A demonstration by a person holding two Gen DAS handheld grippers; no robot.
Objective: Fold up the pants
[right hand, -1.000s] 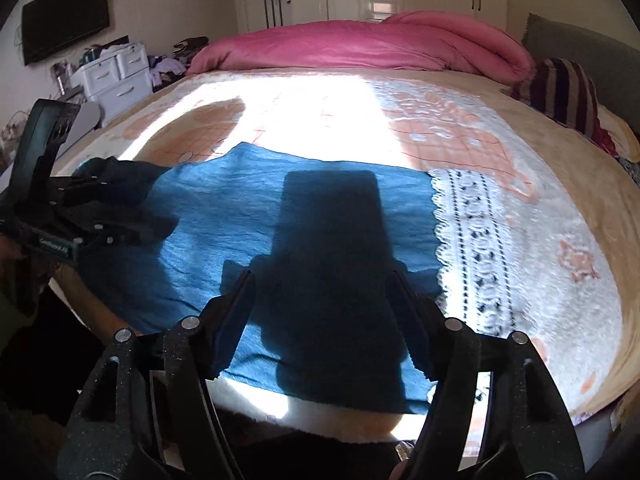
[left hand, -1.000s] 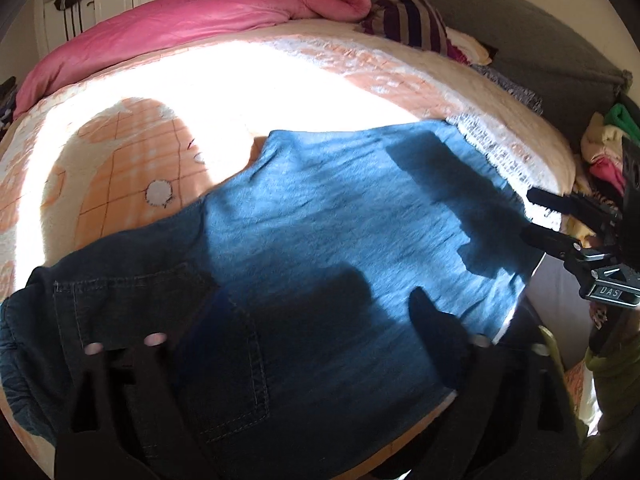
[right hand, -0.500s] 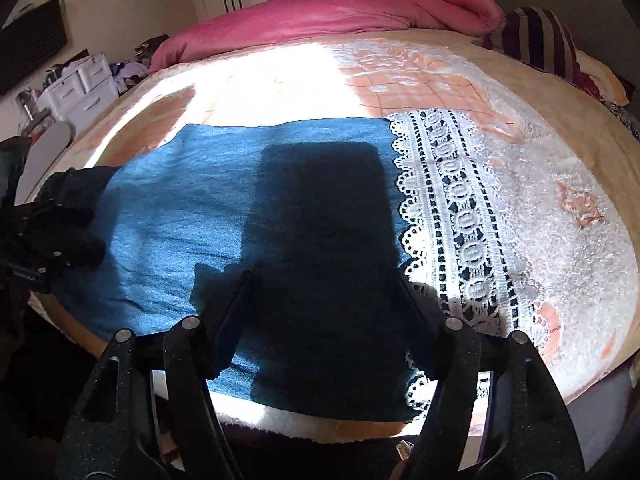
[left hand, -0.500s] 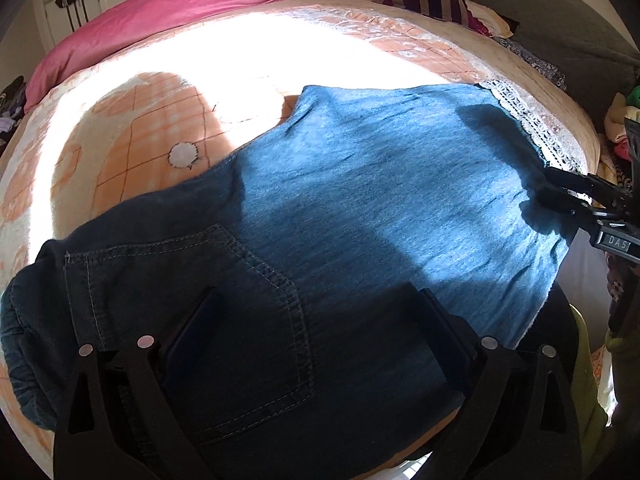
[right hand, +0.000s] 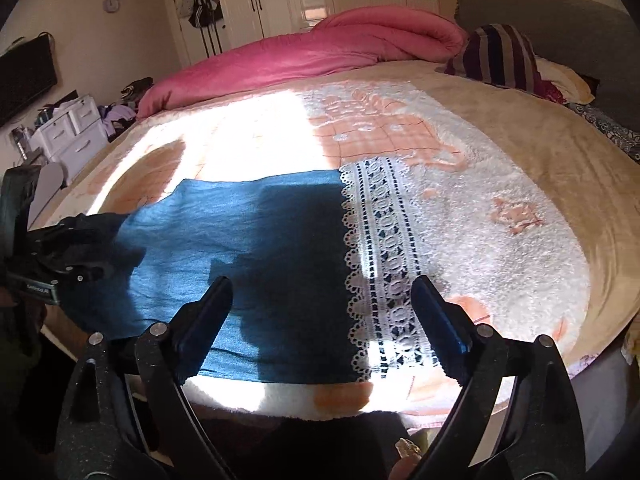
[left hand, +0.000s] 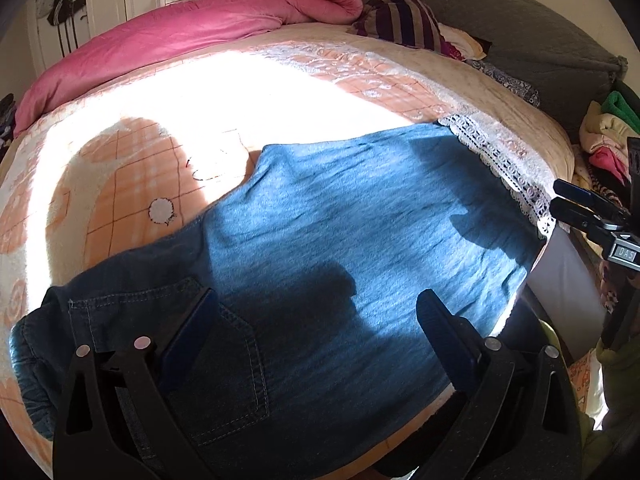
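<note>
Blue denim pants [left hand: 340, 240] lie flat across the near edge of the bed, waist and back pocket [left hand: 224, 360] at the left, white lace hem [left hand: 504, 168] at the right. My left gripper [left hand: 316, 304] is open above the waist end, holding nothing. My right gripper [right hand: 320, 288] is open above the leg end [right hand: 256, 240] near the lace hem [right hand: 384, 260], holding nothing. Each gripper shows in the other's view: the right one [left hand: 580, 208] at the right edge, the left one [right hand: 60, 264] at the left edge.
The bed has a peach and white blanket [right hand: 500, 184]. A pink duvet [right hand: 320, 56] and a striped pillow [right hand: 500, 56] lie at the far side. A grey headboard [left hand: 520, 28] and a clothes pile [left hand: 608, 136] are to the right. White drawers [right hand: 68, 136] stand left.
Both grippers have drawn back and tilted up from the pants, so more of the bed and room shows. Both stay open. The pants lie as before.
</note>
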